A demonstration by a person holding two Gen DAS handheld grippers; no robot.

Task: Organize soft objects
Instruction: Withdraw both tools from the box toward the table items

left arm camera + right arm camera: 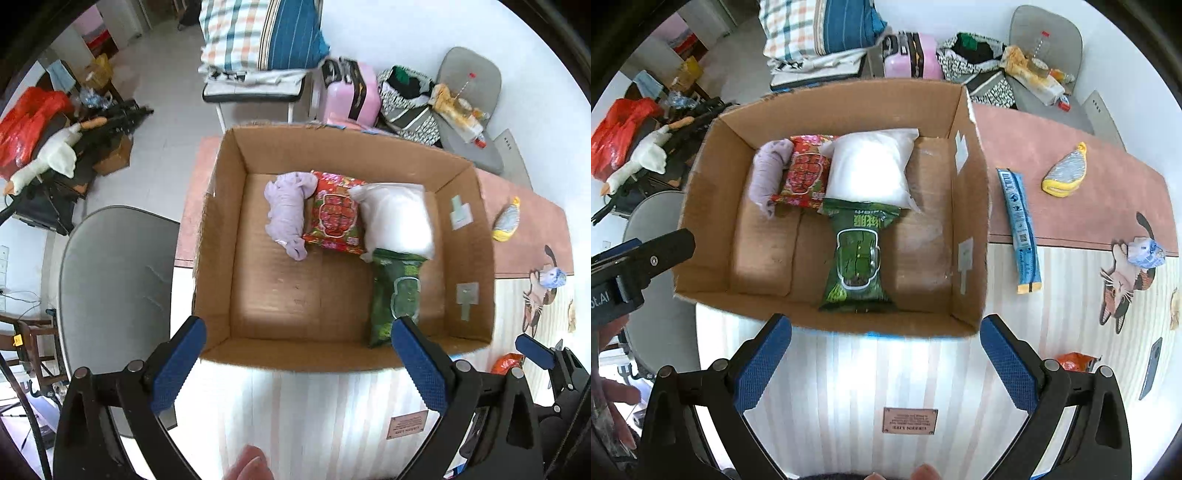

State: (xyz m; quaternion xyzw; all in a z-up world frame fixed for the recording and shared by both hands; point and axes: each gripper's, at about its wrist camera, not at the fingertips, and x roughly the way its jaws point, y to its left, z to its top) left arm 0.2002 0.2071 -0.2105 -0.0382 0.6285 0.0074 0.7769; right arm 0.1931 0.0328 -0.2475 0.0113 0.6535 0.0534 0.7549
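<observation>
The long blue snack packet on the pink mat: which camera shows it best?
The right wrist view. There the long blue snack packet lies fully visible on the mat beside the cardboard box, printing and orange end included. In the left wrist view the box wall hides it entirely.

One cardboard box (971,221) holds four soft things: one lilac cloth bundle (768,173), one red snack packet (805,173), one white pillow bag (868,166), one green snack packet (857,254). Right of it lie one blue sachet (1019,225), one yellow-rimmed scrubber (1063,173), one crumpled blue wrapper (1147,252), one orange packet (1075,361).
</observation>
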